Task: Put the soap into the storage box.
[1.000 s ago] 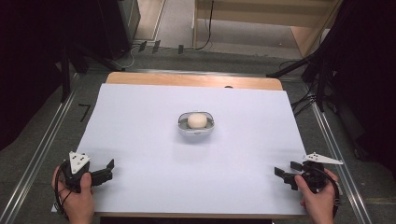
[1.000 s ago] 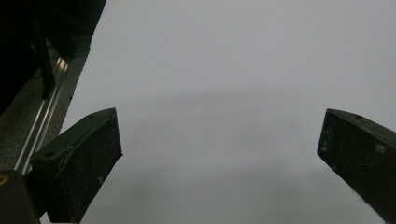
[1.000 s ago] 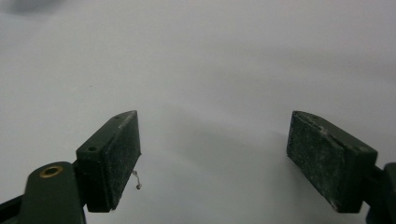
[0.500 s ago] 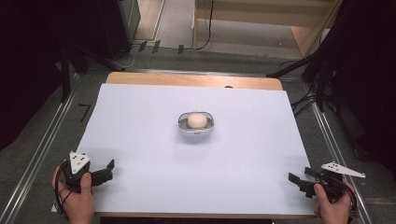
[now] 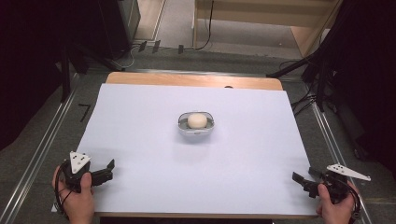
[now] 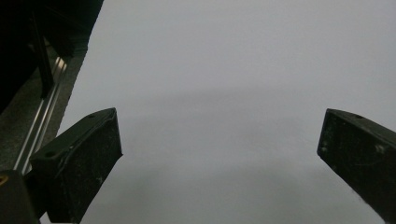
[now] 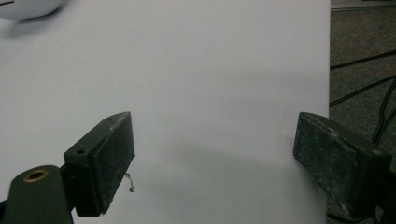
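Note:
A small grey bowl (image 5: 196, 129) sits at the middle of the white table cover (image 5: 140, 116), with a round cream ball (image 5: 197, 120) in it. My left gripper (image 5: 108, 171) rests at the near left corner, held by a hand, open and with nothing between its jaws. In the left gripper view the left gripper (image 6: 219, 130) has bare white cover between its fingers. My right gripper (image 5: 304, 176) is at the near right corner, also open; the right gripper view shows the right gripper (image 7: 215, 130) over the cover's right edge, with the bowl's rim (image 7: 28, 7) far off at top left.
A wooden table edge (image 5: 194, 80) shows beyond the cover at the back. Metal rails (image 5: 42, 154) run along the left side. Cables (image 5: 303, 100) and dark stands lie on the floor to the right and behind.
My right gripper has drawn back to the right, toward the table's near right corner. The left gripper, bowl and ball have stayed where they were.

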A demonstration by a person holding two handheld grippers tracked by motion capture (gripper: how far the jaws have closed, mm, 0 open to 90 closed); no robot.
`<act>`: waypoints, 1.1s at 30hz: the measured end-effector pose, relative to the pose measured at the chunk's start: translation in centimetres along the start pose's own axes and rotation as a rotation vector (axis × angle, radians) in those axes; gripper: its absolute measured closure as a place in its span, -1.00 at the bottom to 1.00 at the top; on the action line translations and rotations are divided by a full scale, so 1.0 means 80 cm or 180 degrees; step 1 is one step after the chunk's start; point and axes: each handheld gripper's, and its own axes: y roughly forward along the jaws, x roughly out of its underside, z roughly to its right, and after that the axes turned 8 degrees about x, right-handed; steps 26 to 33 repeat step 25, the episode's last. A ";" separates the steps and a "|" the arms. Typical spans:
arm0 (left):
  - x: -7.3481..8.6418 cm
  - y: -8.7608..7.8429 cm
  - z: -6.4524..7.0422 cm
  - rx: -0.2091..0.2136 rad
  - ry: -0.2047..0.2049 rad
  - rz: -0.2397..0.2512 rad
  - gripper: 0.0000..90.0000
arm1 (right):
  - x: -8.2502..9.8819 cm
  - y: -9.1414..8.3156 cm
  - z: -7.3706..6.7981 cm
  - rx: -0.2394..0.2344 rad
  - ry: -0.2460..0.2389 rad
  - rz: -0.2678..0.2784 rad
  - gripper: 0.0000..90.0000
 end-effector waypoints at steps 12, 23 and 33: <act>0.000 -0.001 0.002 -0.0034 0.0045 0.0012 -1.00 | 0.005 0.000 -0.002 0.0032 0.0055 0.0077 -0.70; 0.000 0.000 0.002 -0.0038 0.0044 -0.0013 -1.00 | 0.005 0.001 -0.004 0.0095 0.0002 0.0084 -0.70; 0.000 0.000 0.002 -0.0039 0.0044 -0.0012 -1.00 | 0.005 0.001 -0.004 0.0102 0.0001 0.0083 -0.70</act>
